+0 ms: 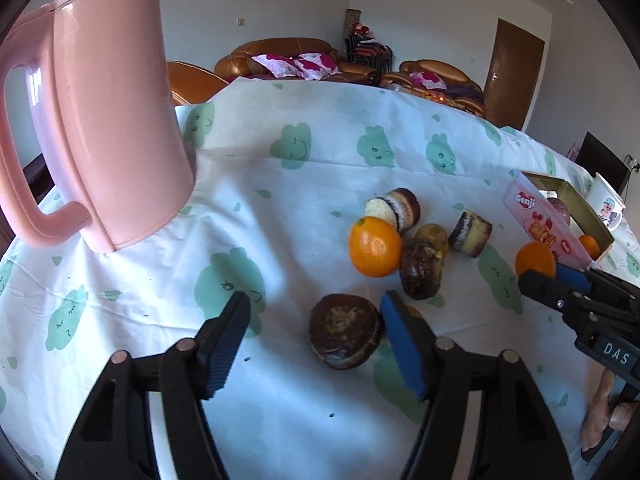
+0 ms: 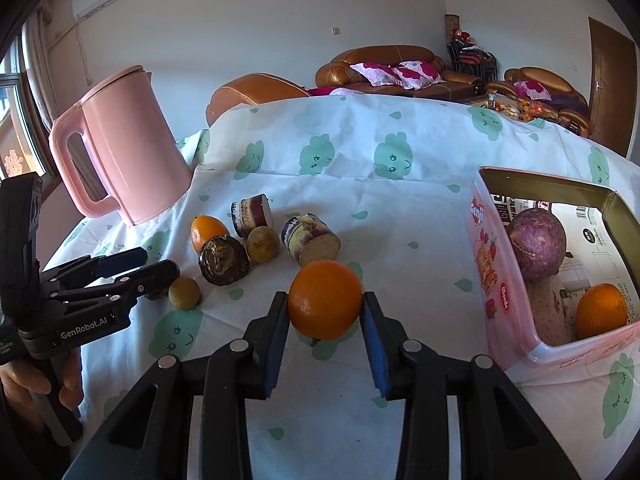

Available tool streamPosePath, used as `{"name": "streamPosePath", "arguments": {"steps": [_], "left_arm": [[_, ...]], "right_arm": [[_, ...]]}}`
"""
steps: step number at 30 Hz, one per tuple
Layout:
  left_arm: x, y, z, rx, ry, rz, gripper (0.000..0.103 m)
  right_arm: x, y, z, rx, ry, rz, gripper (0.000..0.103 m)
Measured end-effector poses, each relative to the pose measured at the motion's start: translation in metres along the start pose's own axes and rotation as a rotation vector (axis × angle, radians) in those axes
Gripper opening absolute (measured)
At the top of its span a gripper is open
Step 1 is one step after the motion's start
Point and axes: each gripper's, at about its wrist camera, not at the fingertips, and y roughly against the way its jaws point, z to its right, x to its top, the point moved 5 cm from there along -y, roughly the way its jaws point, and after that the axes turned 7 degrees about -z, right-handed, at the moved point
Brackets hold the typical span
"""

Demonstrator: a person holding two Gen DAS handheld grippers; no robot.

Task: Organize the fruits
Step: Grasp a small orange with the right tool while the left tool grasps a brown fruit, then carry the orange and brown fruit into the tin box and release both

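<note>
Right gripper (image 2: 325, 312) jaws clamp orange (image 2: 325, 300) | tin (image 2: 486, 264) rim beside, apart

Bare cloth of the table (image 2: 420, 216) lies open between the fruit cluster and the pink tin (image 2: 494, 280), a passable lane toward the far edge. The tin's open top is unobstructed; inside, a purple fruit (image 2: 538, 240) and an orange (image 2: 600, 310) take up part of the floor, with free room between them. On the left, the pink kettle (image 2: 124, 148) stands tall near the edge and blocks that side. The cluster of cake pieces (image 2: 310, 240) and small fruits (image 2: 263, 244) crowds the centre-left. The near edge is clear cloth.
</note>
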Motion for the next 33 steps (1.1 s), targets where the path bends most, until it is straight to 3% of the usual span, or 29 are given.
{"name": "streamPosePath", "arguments": {"steps": [3, 5, 8, 10, 12, 14, 18, 21, 23, 25, 33], "left_arm": [[0.0, -0.002, -0.001, -0.012, 0.011, -0.004, 0.073], [-0.002, 0.0, 0.009, -0.096, -0.024, -0.005, 0.038], [-0.003, 0.004, 0.017, -0.084, -0.08, 0.001, 0.036], [-0.003, 0.006, 0.01, -0.131, -0.058, -0.015, 0.037], [-0.004, 0.006, 0.0, -0.173, -0.016, -0.037, 0.046], [-0.004, 0.005, -0.01, -0.123, 0.005, -0.034, 0.068], [-0.006, 0.001, -0.012, -0.08, -0.001, -0.044, 0.069], [-0.009, -0.014, -0.001, 0.024, -0.068, -0.097, 0.066], [-0.007, -0.012, 0.004, -0.001, -0.085, -0.077, 0.046], [-0.007, -0.012, 0.0, -0.011, -0.068, -0.076, 0.04], [-0.006, -0.006, -0.002, -0.028, -0.049, -0.053, 0.038]], "right_arm": [[0.0, -0.002, 0.001, 0.002, -0.008, -0.007, 0.038], [0.0, -0.002, 0.001, 0.003, -0.009, -0.008, 0.038], [0.0, -0.001, 0.001, 0.003, -0.006, -0.005, 0.038], [0.0, -0.001, 0.001, 0.005, -0.007, -0.004, 0.038], [0.0, -0.001, 0.001, 0.007, -0.009, -0.004, 0.038], [0.0, -0.001, 0.002, 0.01, -0.011, -0.006, 0.038], [0.0, -0.002, 0.001, 0.014, -0.01, -0.012, 0.038], [0.0, -0.003, 0.0, 0.018, -0.007, -0.015, 0.038], [0.0, -0.003, -0.001, 0.02, -0.004, -0.015, 0.038], [0.0, -0.002, -0.001, 0.017, -0.004, -0.009, 0.038], [0.001, 0.001, 0.001, 0.014, -0.009, 0.01, 0.038]]}}
